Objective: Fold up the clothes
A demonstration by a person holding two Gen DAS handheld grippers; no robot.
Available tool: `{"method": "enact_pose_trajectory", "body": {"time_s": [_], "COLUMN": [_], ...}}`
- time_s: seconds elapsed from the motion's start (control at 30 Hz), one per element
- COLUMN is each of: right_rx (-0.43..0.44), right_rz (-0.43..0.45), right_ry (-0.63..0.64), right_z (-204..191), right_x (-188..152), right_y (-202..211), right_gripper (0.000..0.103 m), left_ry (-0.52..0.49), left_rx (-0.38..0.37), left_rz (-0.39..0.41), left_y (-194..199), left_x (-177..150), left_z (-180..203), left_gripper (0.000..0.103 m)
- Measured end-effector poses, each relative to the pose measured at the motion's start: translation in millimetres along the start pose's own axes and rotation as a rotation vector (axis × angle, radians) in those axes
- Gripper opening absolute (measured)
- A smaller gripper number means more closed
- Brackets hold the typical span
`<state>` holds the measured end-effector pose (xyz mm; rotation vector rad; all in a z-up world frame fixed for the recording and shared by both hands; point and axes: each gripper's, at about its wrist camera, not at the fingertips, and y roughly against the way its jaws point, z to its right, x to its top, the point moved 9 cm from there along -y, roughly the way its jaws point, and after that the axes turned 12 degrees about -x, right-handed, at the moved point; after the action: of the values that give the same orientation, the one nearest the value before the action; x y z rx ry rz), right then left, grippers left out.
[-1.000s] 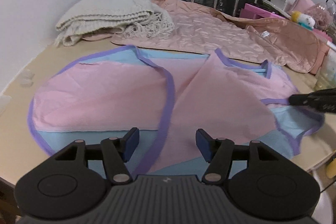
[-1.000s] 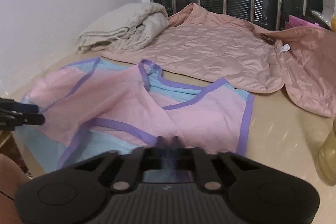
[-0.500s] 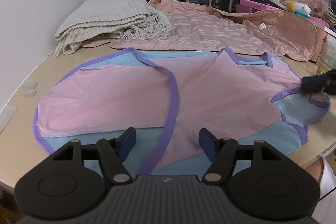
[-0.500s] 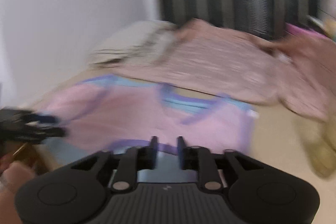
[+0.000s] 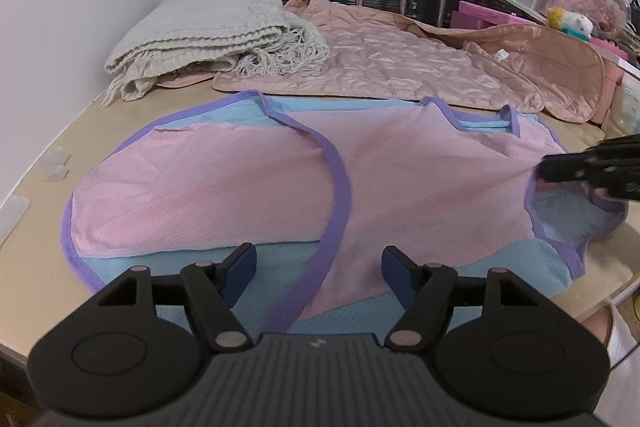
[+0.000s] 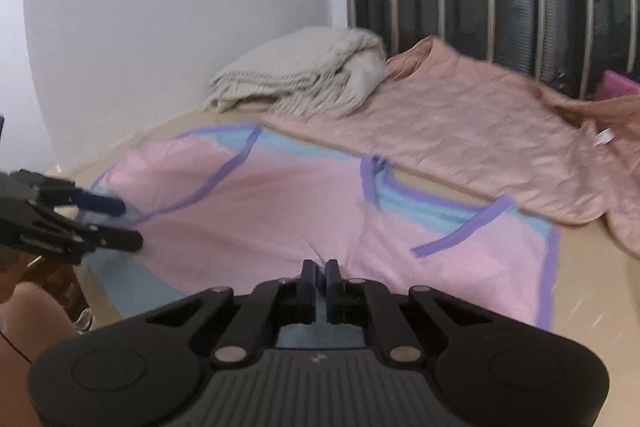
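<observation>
Nearest, the left claw (image 5: 318, 267) hangs wide open over the near hem of the pink mesh garment with blue back and purple trim (image 5: 248, 187), which lies spread on the beige worktop (image 5: 36, 267). The right claw (image 6: 319, 281) is pinched shut on its pink edge. A hard pull could drag the slippery cloth askew or off the edge. Beyond lie a quilted pink jacket (image 5: 400, 67) and a folded cream knit (image 5: 208, 23).

Soft, even indoor light — left view sharp, right view motion-blurred — fisheye bending at edges.
</observation>
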<state>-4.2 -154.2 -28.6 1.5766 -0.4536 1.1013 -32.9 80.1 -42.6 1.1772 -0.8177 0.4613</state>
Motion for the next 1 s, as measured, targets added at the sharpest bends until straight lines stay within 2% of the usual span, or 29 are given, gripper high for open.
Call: {"method": "enact_pose_trajectory", "body": {"time_s": [0.13, 0.23, 0.3, 0.4, 0.47, 0.57, 0.67, 0.7, 0.73, 0.9, 0.97, 1.0], "right_rx": [0.007, 0.029, 0.003, -0.031, -0.096, -0.154, -0.205, -0.222, -0.239, -0.318, -0.332, -0.315], "right_rz": [-0.014, -0.103, -0.093, -0.049, -0.039, -0.045, -0.055, -0.058, -0.062, -0.077, -0.081, -0.081], "right_ry": [-0.042, -0.019, -0.007, -0.124, -0.187, -0.22, -0.244, -0.252, -0.26, -0.301, -0.317, -0.329], "right_z": [-0.4, -6.6, -3.7, 29.6, 58.2, 71.2, 79.9, 82.8, 85.7, 100.5, 107.4, 107.3], "right_x": [3.5, -9.7, -9.5, 7.8, 15.0, 12.9, 8.8, 7.5, 6.1, -1.3, -5.2, -6.0], "right_y": [15.0, 6.5, 8.9, 16.0, 10.3, 1.1, -8.0, -11.0, -14.0, -25.9, -23.5, -23.0], "right_gripper": [0.004, 0.009, 0.013, 0.031, 0.032, 0.035, 0.033, 0.026, 0.0, 0.0, 0.0, 0.004], "left_ry": [0.017, 0.005, -0.009, -0.017, -0.018, -0.021, -0.019, -0.02, -0.02, -0.019, -0.019, -0.019], "left_rx": [-0.006, -0.001, 0.005, 0.009, 0.008, 0.01, 0.013, 0.012, 0.012, 0.014, 0.015, 0.015], "left_rz": [0.001, -0.002, -0.004, -0.004, -0.002, 0.0, 0.0, 0.0, -0.001, 0.002, 0.003, 0.004], "left_y": [1.1, 1.9, 3.3, 6.6, 8.5, 8.4, 7.9, 7.9, 7.8, 7.4, 7.2, 7.1], "left_x": [0.6, -0.3, -2.4, -6.0, -7.5, -7.5, -7.0, -7.0, -7.1, -7.2, -7.3, -7.4], "left_z": [-3.3, -3.7, -4.3, -6.1, -7.4, -7.4, -6.9, -6.9, -6.9, -6.4, -6.3, -6.2], "left_gripper": [0.071, 0.071, 0.071, 0.076, 0.078, 0.078, 0.079, 0.079, 0.079, 0.079, 0.08, 0.08]}}
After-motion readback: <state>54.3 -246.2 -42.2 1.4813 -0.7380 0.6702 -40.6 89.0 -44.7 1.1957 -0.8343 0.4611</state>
